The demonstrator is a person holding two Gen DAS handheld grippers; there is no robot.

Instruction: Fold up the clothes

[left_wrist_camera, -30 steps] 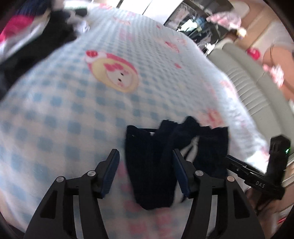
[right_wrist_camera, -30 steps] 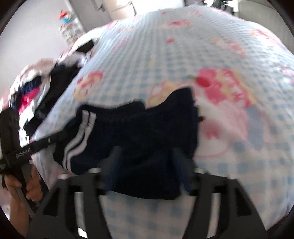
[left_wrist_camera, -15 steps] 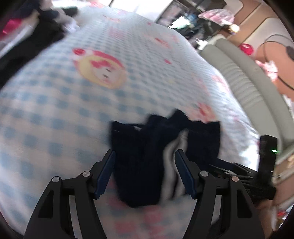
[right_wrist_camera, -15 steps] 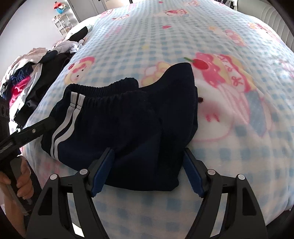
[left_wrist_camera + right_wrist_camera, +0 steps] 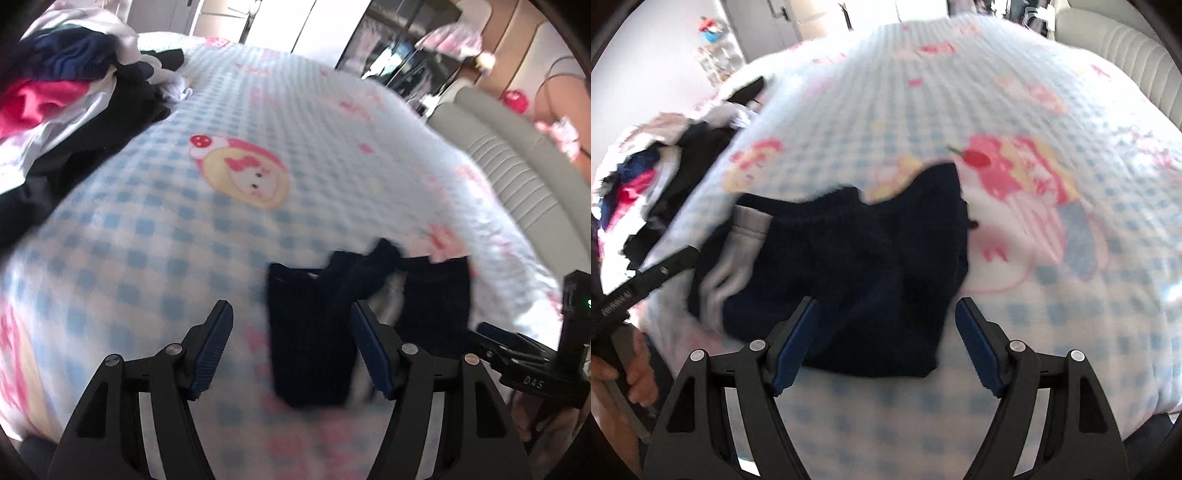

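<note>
Both grippers tilt down toward the bed. The left gripper [image 5: 291, 341] hangs over the near edge of the navy shorts [image 5: 849, 273], its jaws closing but still apart, the pads pressing on nothing. The right gripper [image 5: 886, 343] also hovers over the shorts' near edge, jaws spread wide and released. A hand [image 5: 626, 373] grips the left gripper's handle at the near left. The shorts lie bunched on the blue-checked blanket [image 5: 1052, 314]. A pile of clothes [image 5: 62, 96] sits far left.
</note>
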